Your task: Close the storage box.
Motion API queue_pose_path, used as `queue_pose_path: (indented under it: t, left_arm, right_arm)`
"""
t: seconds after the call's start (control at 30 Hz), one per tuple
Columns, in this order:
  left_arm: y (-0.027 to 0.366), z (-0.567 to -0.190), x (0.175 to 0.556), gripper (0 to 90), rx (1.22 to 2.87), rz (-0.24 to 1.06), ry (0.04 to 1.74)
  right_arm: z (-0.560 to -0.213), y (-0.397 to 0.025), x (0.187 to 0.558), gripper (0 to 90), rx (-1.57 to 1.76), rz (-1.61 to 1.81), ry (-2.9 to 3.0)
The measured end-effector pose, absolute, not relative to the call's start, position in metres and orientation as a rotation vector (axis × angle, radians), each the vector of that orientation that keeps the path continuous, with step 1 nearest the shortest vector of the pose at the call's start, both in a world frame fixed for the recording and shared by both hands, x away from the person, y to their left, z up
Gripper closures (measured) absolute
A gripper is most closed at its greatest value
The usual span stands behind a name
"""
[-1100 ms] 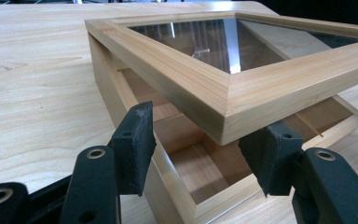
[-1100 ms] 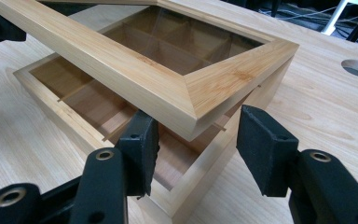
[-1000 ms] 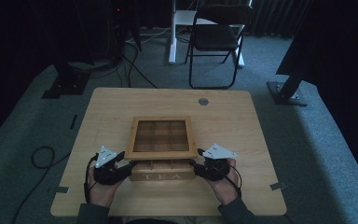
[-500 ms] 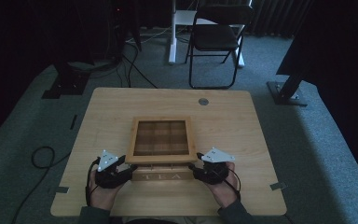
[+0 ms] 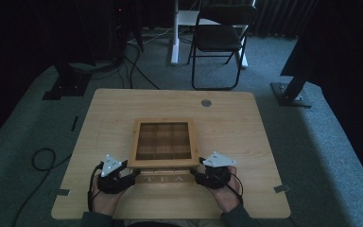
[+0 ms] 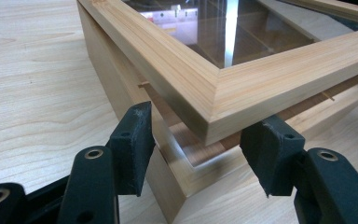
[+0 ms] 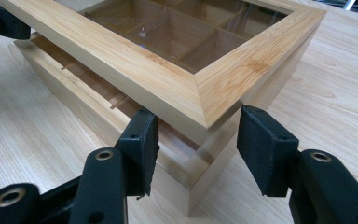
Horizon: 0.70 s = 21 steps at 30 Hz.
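A wooden tea box with "TEA" on its front wall stands near the table's front edge. Its glass-paned lid is raised a little at the front, which leaves a gap above the divided compartments. My left gripper is at the lid's front left corner and my right gripper at its front right corner. In the left gripper view the jaws stand apart astride the lid's corner. The right gripper's jaws straddle the other lid corner the same way. Both are open.
The wooden table has a round grommet hole at its far middle. A folding chair stands beyond the table. Cables and stand bases lie on the carpet around it.
Both grippers have moved slightly toward the table's near edge and inward at the lid's front corners. The lid's front edge now sits a little higher above the box.
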<state>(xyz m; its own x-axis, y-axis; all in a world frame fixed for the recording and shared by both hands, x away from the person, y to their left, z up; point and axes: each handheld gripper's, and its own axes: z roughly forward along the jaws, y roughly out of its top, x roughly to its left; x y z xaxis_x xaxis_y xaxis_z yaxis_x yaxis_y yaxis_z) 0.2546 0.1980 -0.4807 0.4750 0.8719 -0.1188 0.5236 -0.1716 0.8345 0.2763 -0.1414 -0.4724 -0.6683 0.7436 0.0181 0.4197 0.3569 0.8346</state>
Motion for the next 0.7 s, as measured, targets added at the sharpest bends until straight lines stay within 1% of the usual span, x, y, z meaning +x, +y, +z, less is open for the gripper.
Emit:
queue_pose_path:
  t: [0.7]
  left_arm:
    - [0.1955,-0.4909,0.2488,43.9,1.883,0.483,1.184]
  right_arm:
    - [-0.4826,-0.1416,0.2727,47.4,1.010,1.187,2.301]
